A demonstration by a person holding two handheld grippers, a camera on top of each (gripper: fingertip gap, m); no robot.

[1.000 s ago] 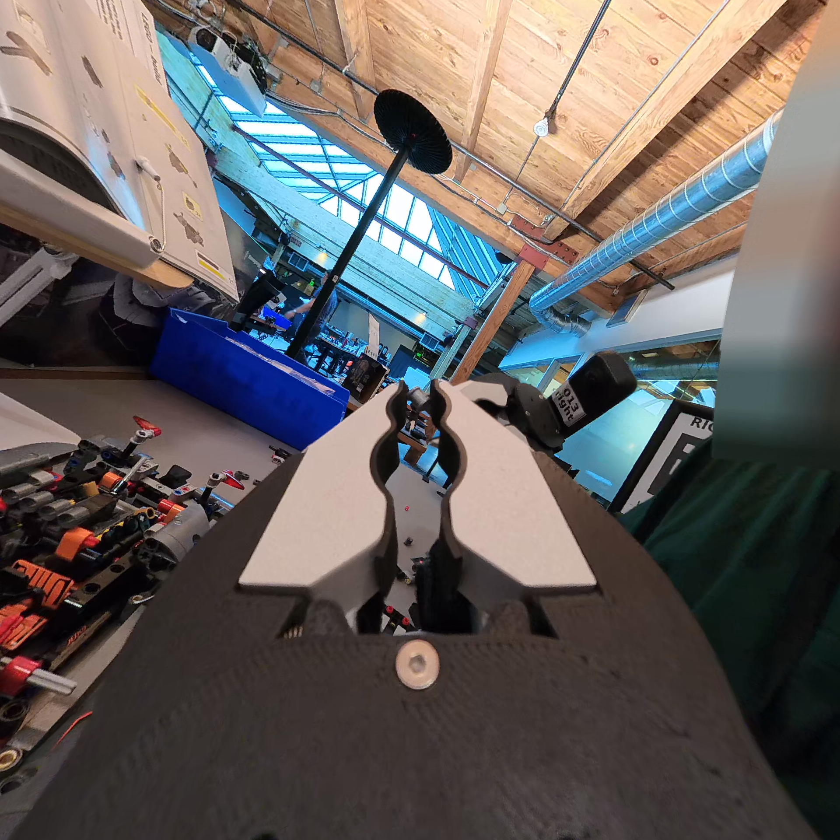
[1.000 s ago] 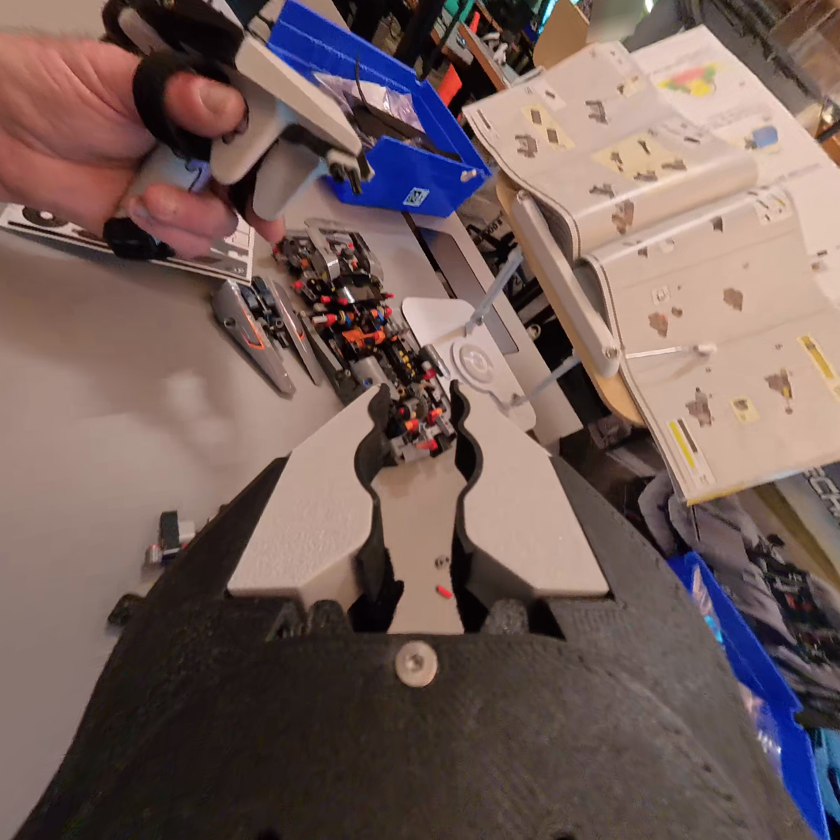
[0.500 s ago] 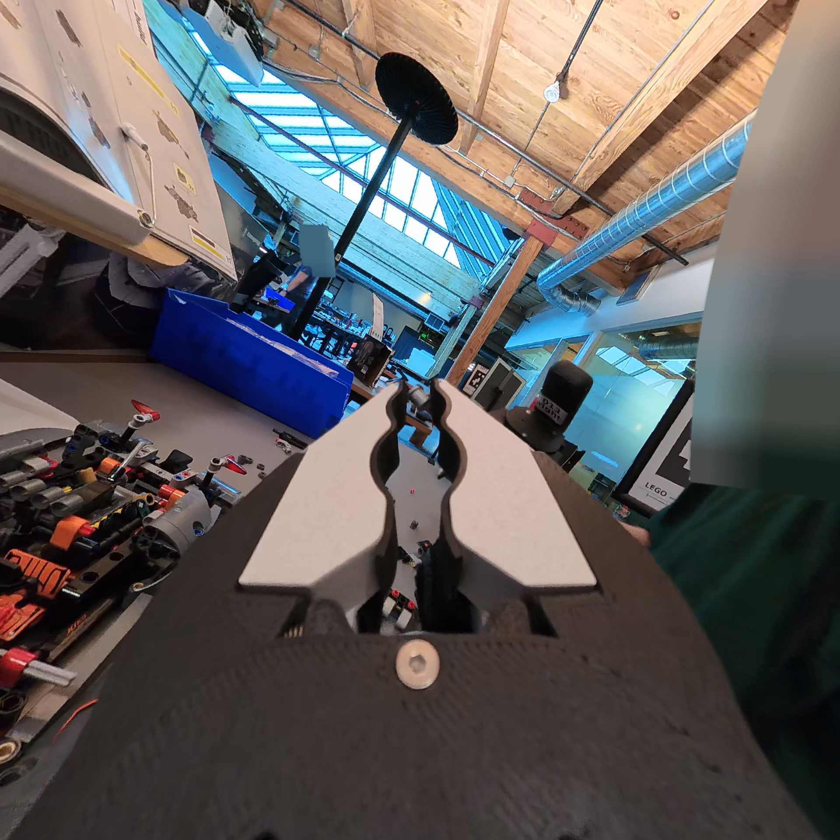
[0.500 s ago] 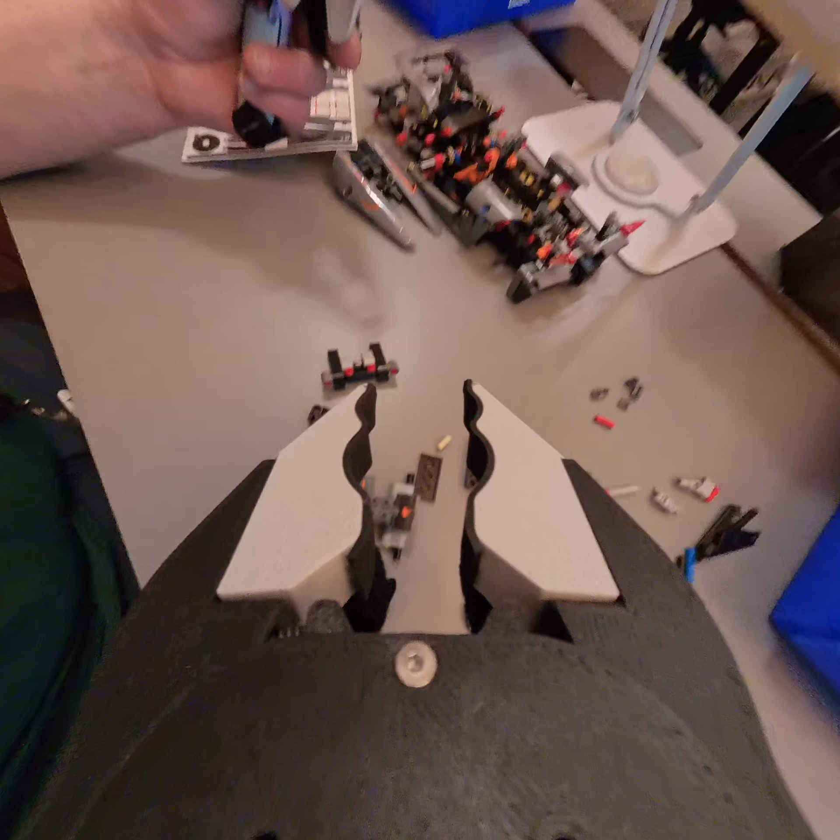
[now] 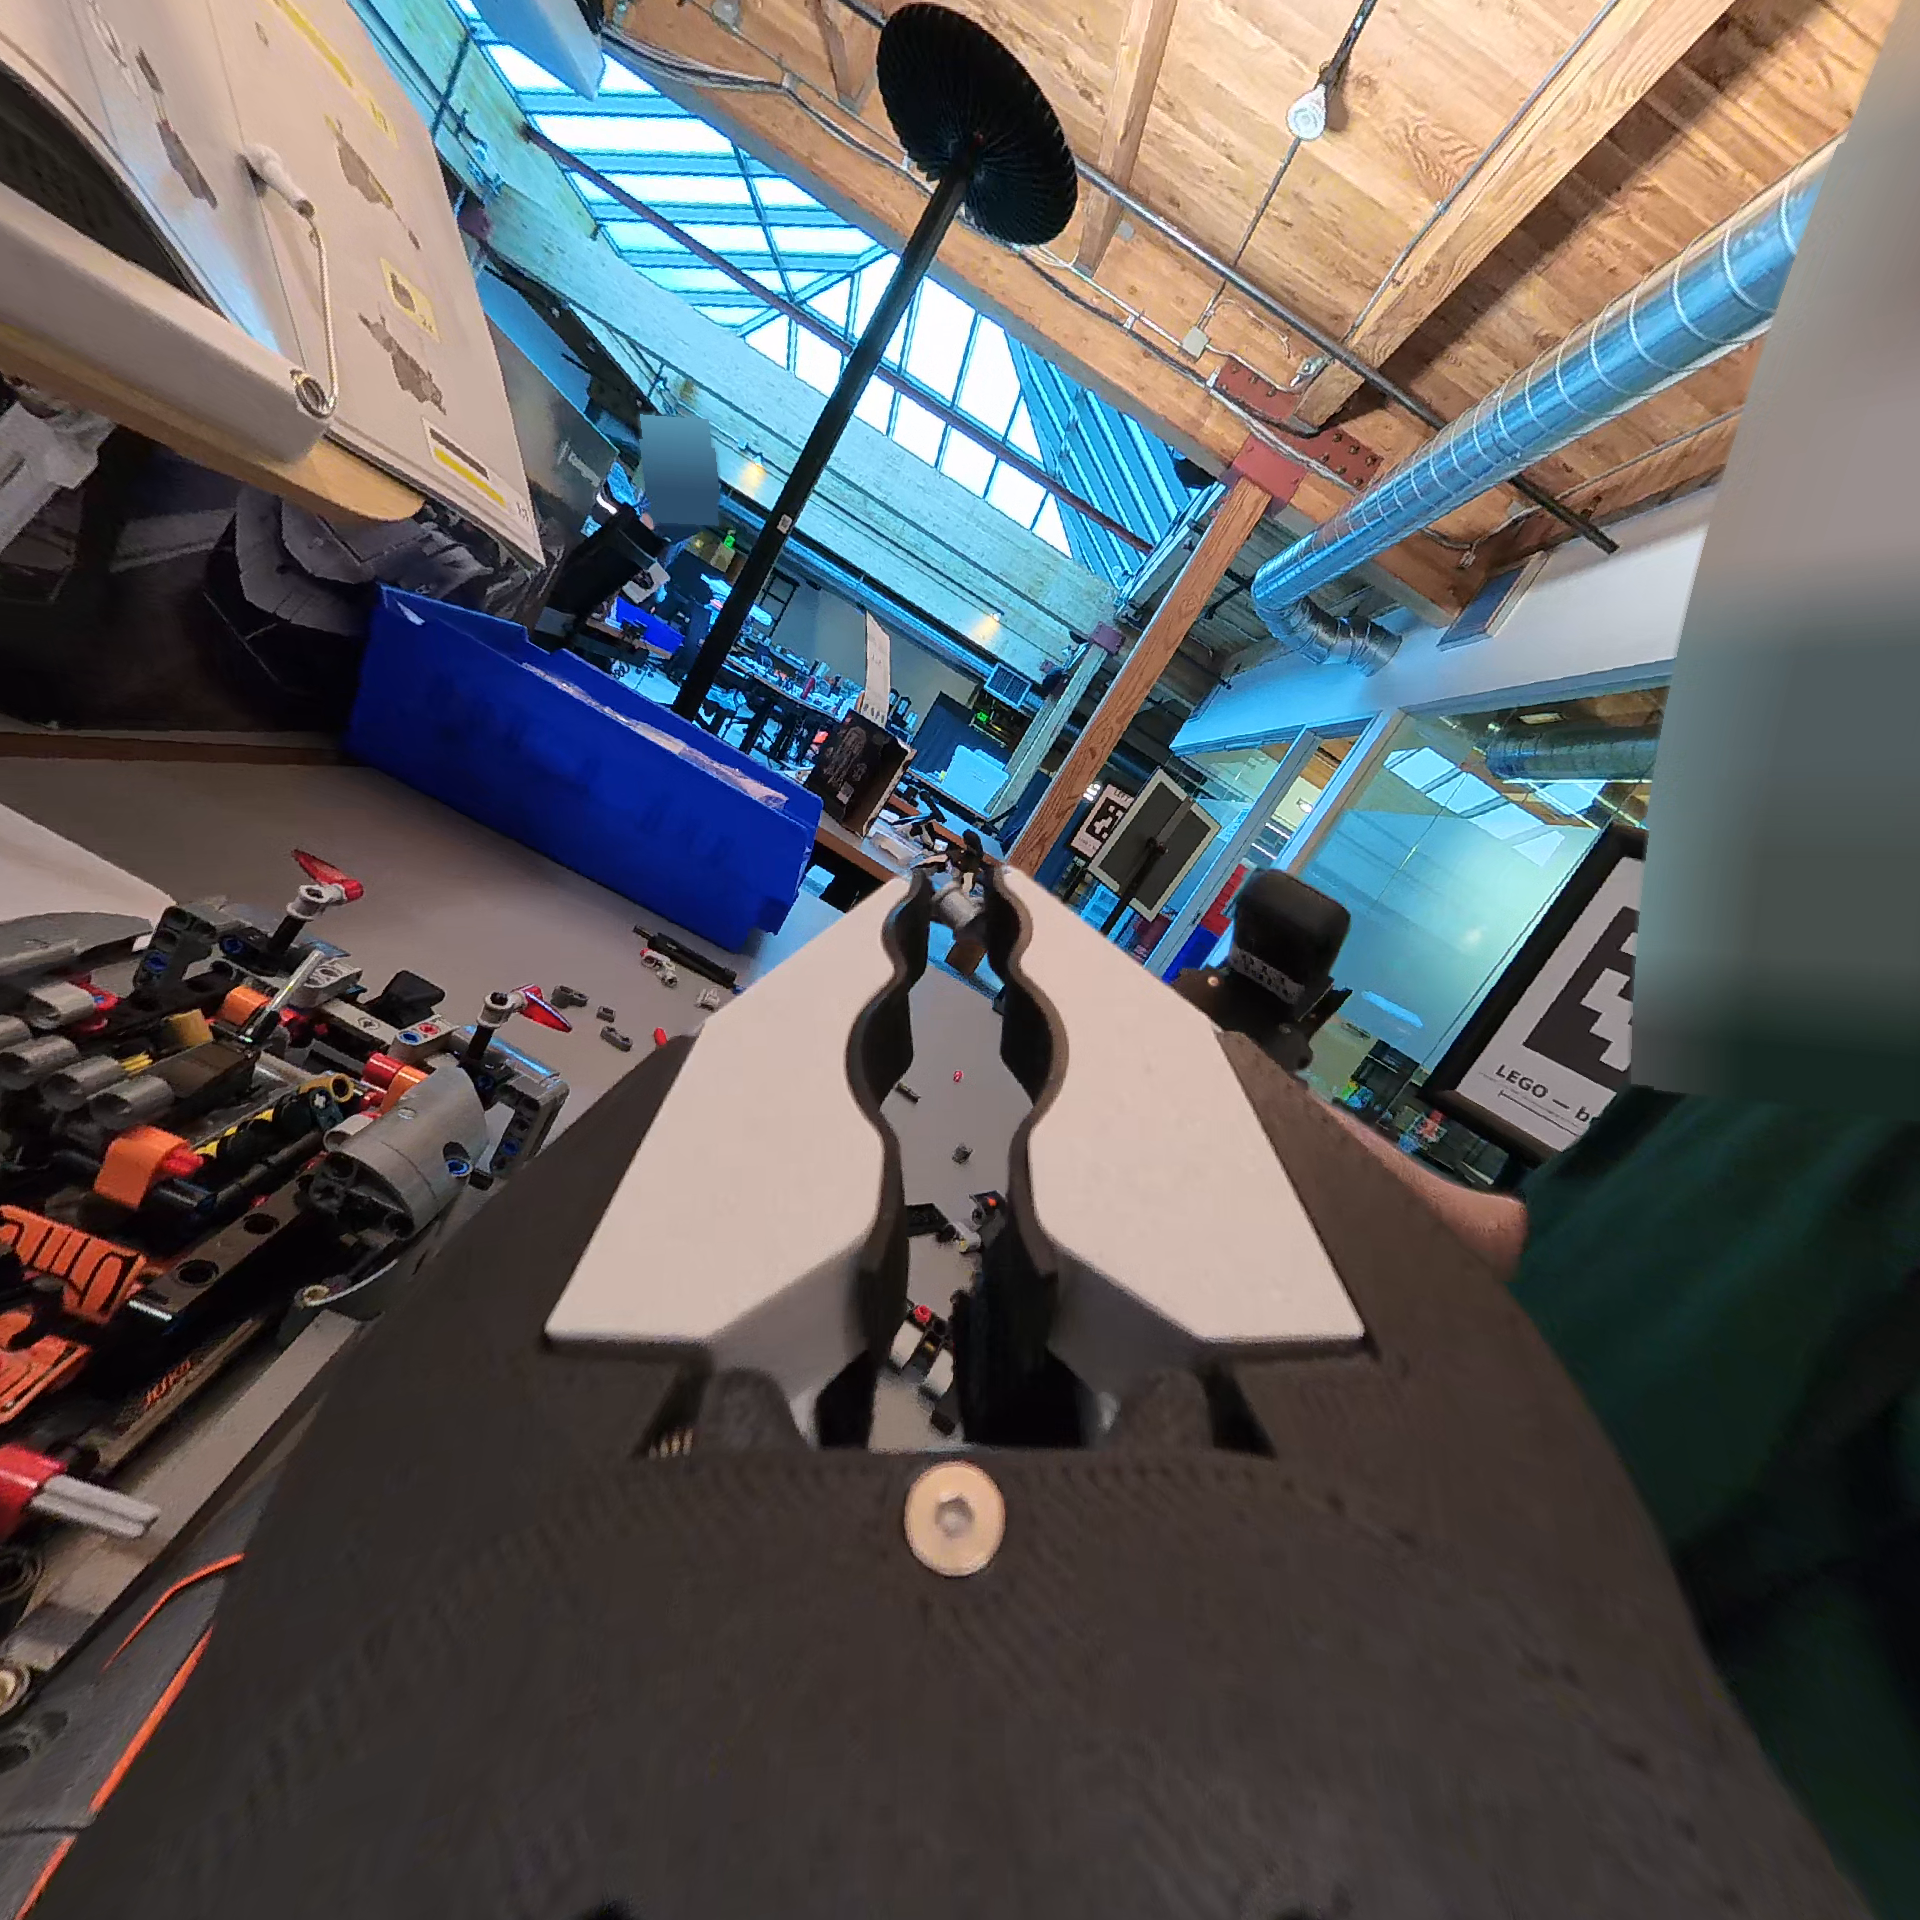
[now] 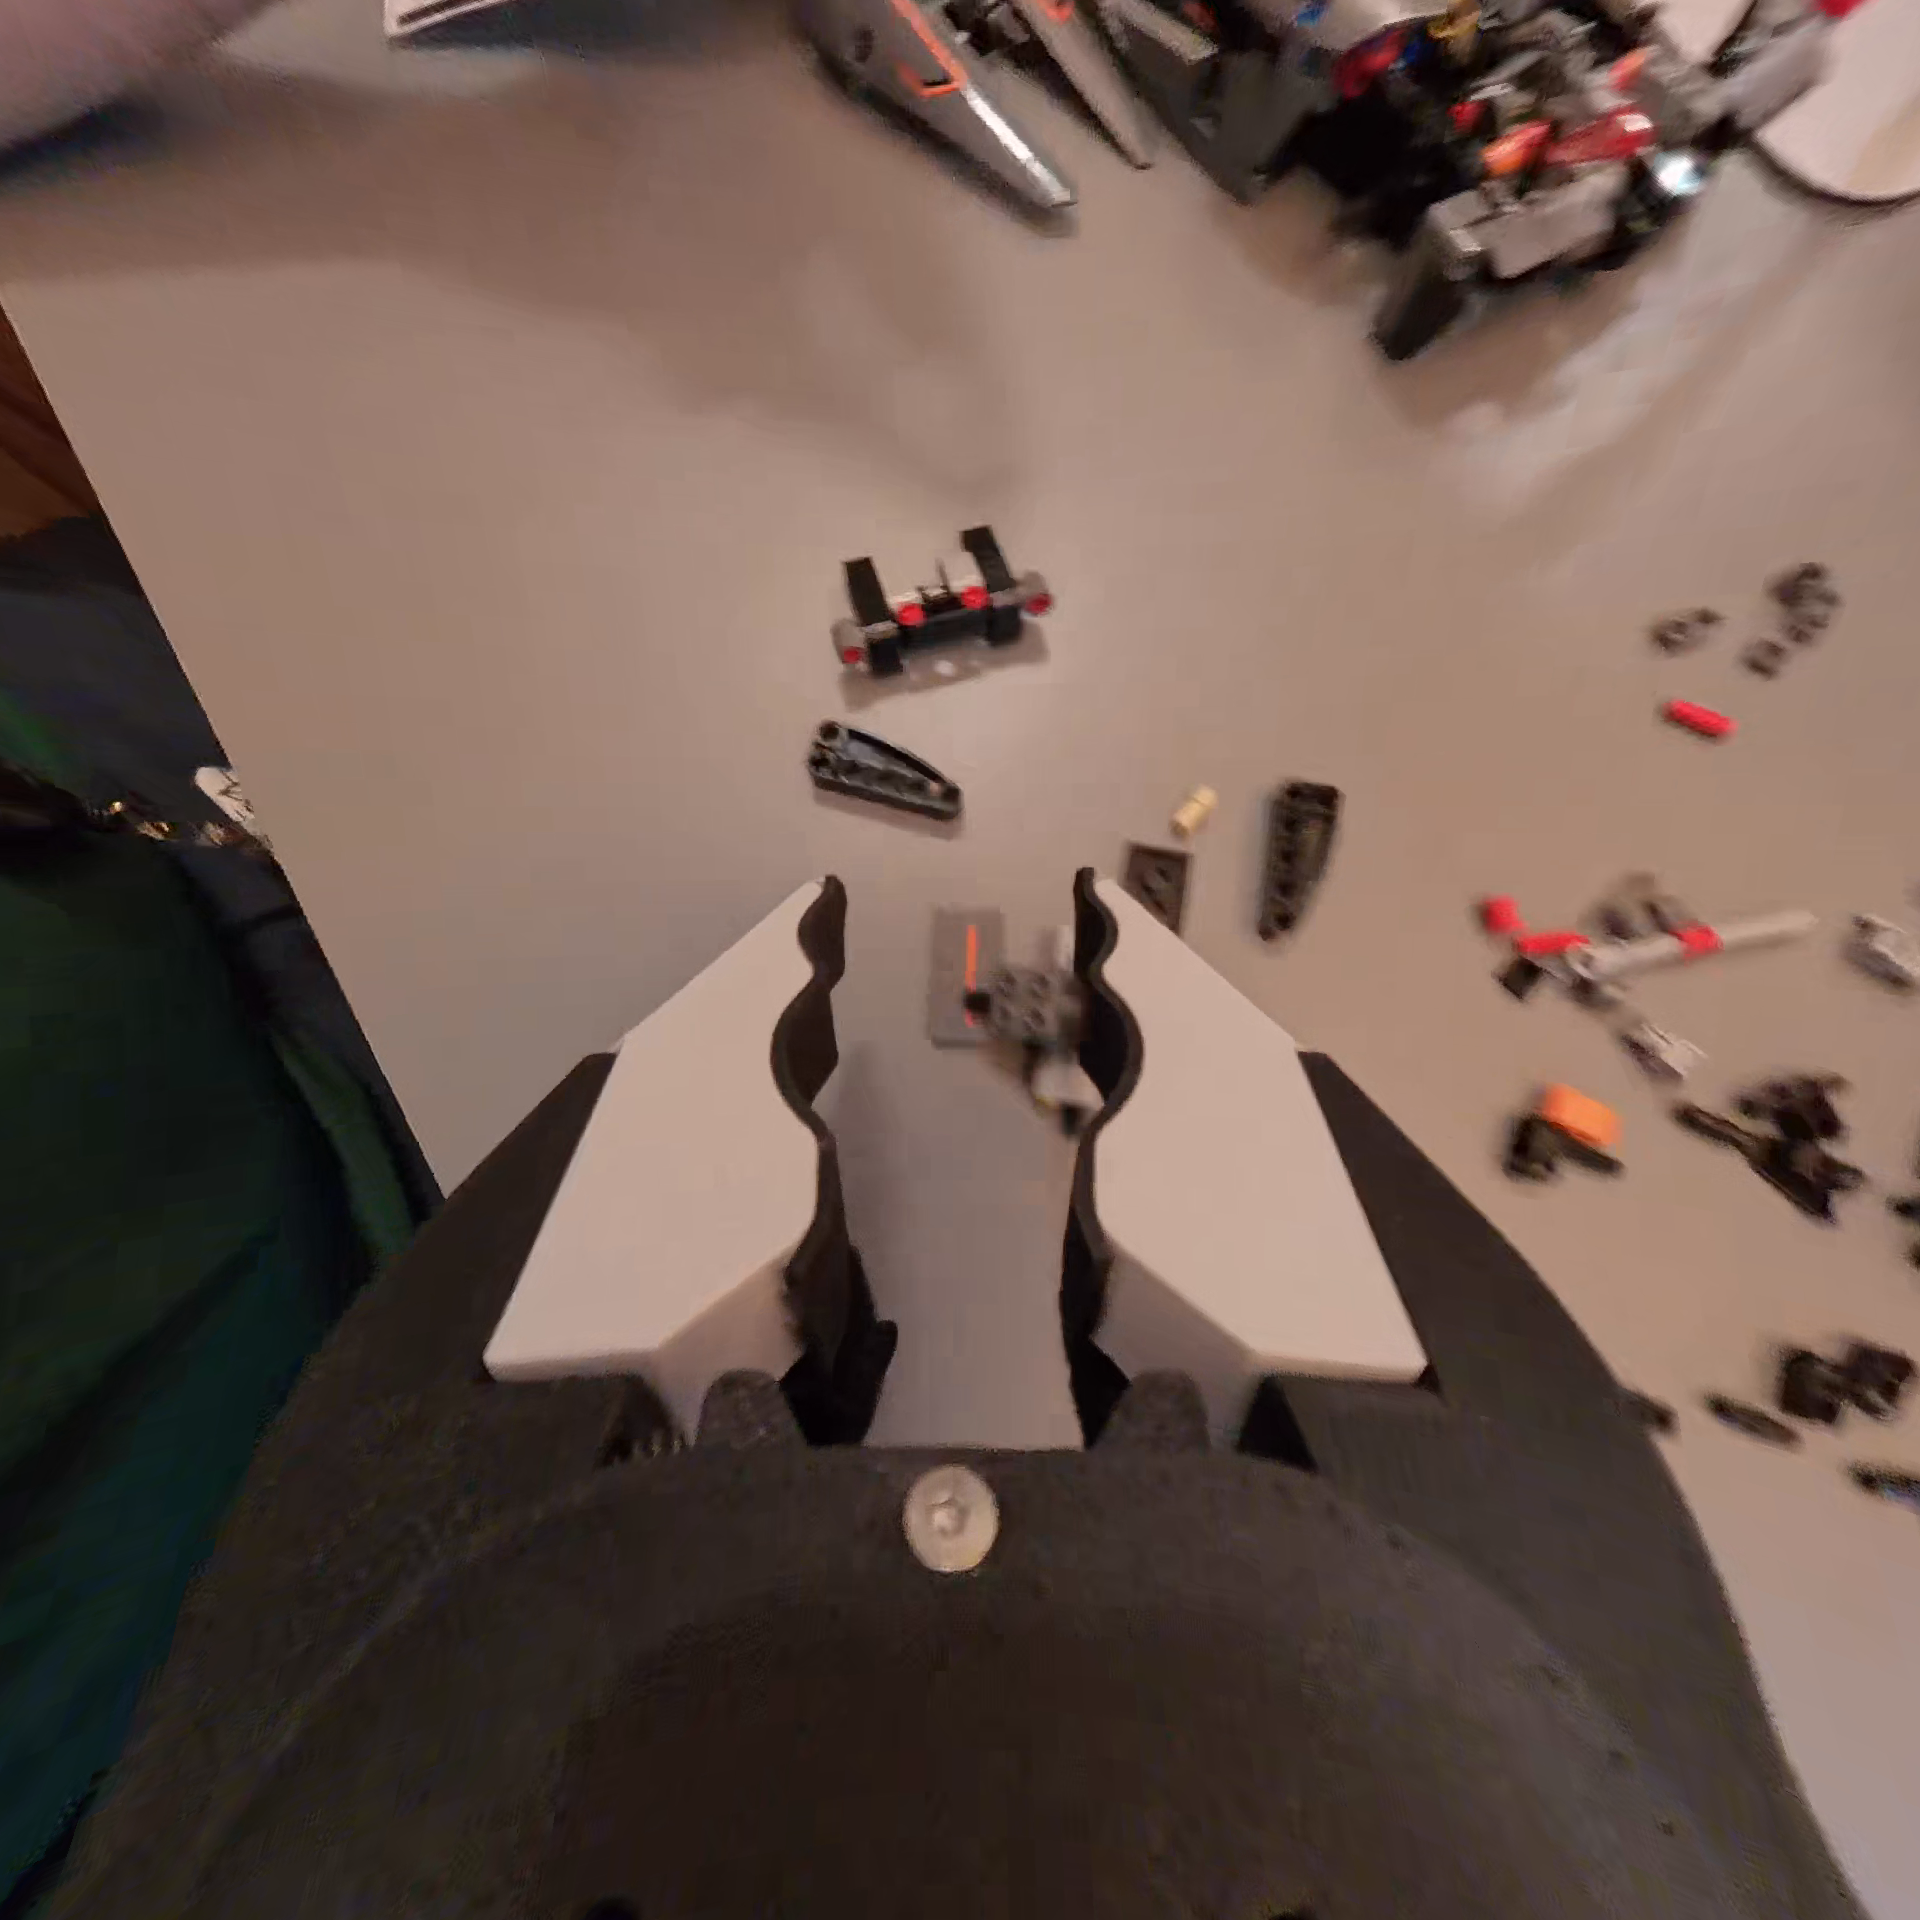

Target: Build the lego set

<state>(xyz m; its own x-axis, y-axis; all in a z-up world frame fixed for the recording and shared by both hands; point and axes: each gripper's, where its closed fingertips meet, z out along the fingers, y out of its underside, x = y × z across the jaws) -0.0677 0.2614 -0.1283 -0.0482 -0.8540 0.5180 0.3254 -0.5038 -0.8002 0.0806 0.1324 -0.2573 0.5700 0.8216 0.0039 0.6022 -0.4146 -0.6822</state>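
My left gripper (image 5: 958, 896) points up and across the table, its jaws almost together on a small grey lego piece (image 5: 956, 908) at the tips. The part-built lego car (image 5: 208, 1122), black, grey and orange, lies to its left. My right gripper (image 6: 954, 894) is open and empty, looking down on the grey table. A small grey plate assembly with an orange stripe (image 6: 982, 982) lies just beyond and between its fingertips, close to the right finger. A black curved panel (image 6: 883, 774) and a black-and-red sub-assembly (image 6: 935, 613) lie farther ahead. The car (image 6: 1507, 135) is at the top right, blurred.
Several loose pieces (image 6: 1621, 956) are scattered right of my right gripper. Grey wedge panels (image 6: 966, 114) lie by the car. A blue bin (image 5: 582, 769) and an instruction booklet on a stand (image 5: 260, 208) stand at the back. The table edge (image 6: 208, 727) runs along the left. Tip to tip, the grippers are about 25 cm apart. The car (image 6: 1507, 135) lies some 20 cm from my left tips, 25 cm from my right tips. Look for it in the left wrist view (image 5: 388, 1076) too.
My right gripper has swung down from the car and booklet to the loose pieces near the table's front and opened wider. My left gripper has stayed shut on its piece and barely shifted.
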